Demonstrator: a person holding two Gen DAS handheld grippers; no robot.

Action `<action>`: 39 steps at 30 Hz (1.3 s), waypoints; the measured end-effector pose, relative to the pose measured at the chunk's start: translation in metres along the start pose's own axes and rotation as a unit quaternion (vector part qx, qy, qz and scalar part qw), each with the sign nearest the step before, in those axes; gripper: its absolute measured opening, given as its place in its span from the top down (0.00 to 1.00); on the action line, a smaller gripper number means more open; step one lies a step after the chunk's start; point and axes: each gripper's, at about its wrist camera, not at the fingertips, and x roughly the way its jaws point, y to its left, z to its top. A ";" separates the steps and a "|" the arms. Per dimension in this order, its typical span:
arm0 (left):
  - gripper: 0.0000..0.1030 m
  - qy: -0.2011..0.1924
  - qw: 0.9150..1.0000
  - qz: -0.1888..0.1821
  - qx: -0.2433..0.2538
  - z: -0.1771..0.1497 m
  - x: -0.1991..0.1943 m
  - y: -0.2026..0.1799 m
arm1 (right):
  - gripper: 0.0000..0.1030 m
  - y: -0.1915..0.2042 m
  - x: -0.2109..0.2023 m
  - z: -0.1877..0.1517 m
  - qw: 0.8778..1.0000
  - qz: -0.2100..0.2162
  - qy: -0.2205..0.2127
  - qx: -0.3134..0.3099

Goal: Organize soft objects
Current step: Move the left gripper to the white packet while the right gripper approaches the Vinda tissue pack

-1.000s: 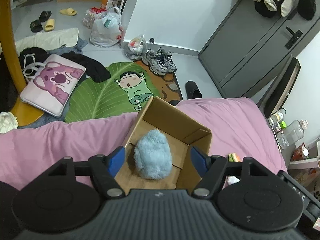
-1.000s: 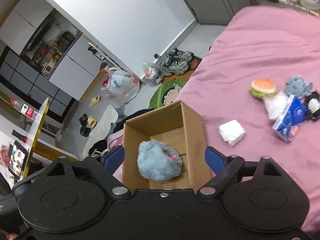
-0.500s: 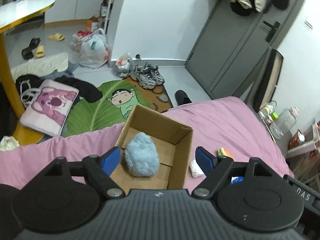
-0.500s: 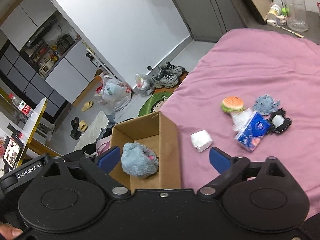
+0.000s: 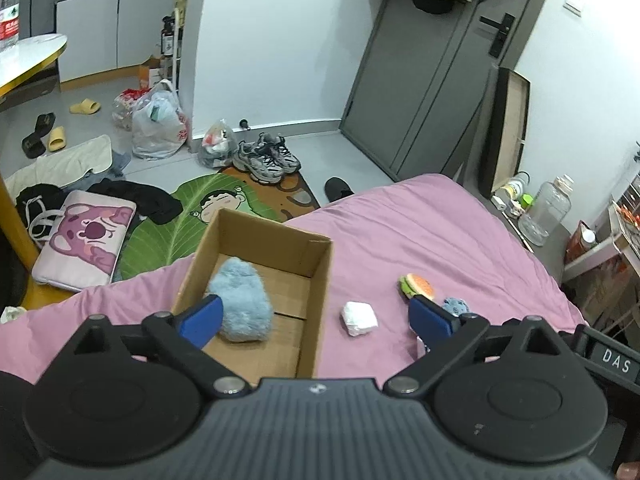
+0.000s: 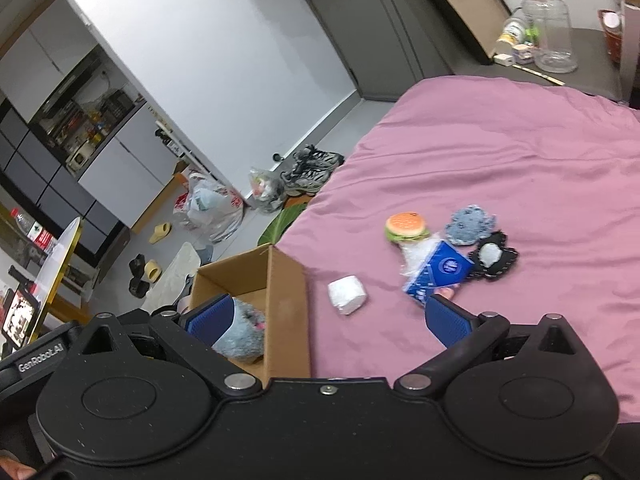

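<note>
An open cardboard box [image 5: 320,280] stands on the pink bed, and a fluffy light-blue plush [image 5: 242,304] lies inside it. My left gripper [image 5: 316,318] hovers near the box with its jaws opening wide and nothing gripped between them. Right of the box lie a white soft packet [image 5: 359,318], a burger toy [image 5: 416,286] and a small blue-grey plush [image 5: 456,306]. In the right wrist view my right gripper [image 6: 328,320] is opening too, and empty. Ahead of it are the box [image 6: 288,280], the plush [image 6: 244,336], the white packet [image 6: 347,294], the burger [image 6: 405,227], a blue tissue pack [image 6: 438,272], the blue-grey plush [image 6: 470,226] and a black-and-white soft piece [image 6: 492,256].
The pink bed cover [image 5: 420,232] ends just beyond the box. On the floor past it are a leaf-shaped mat [image 5: 172,236], sneakers [image 5: 268,158], plastic bags [image 5: 158,120] and a pink bag [image 5: 86,240]. A bedside surface with a clear jug [image 6: 554,36] is at the far right.
Both grippers have drawn back from the box and shifted right, their jaws spreading wider. The blue plush stays in the box. The other soft objects on the bed have come into view.
</note>
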 end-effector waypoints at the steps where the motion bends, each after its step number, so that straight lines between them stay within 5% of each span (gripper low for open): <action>1: 0.03 0.000 1.000 -0.001 0.004 -0.001 0.000 -0.005 | 0.00 -0.004 -0.001 0.000 1.000 -0.001 0.000 0.004; 29: 0.06 0.046 0.999 0.010 0.025 -0.028 0.072 -0.075 | 0.01 -0.104 0.051 -0.001 0.988 0.012 0.014 0.155; 39: 0.18 0.067 0.997 0.034 0.004 -0.032 0.124 -0.085 | 0.21 -0.133 0.087 0.000 0.979 0.023 0.046 0.199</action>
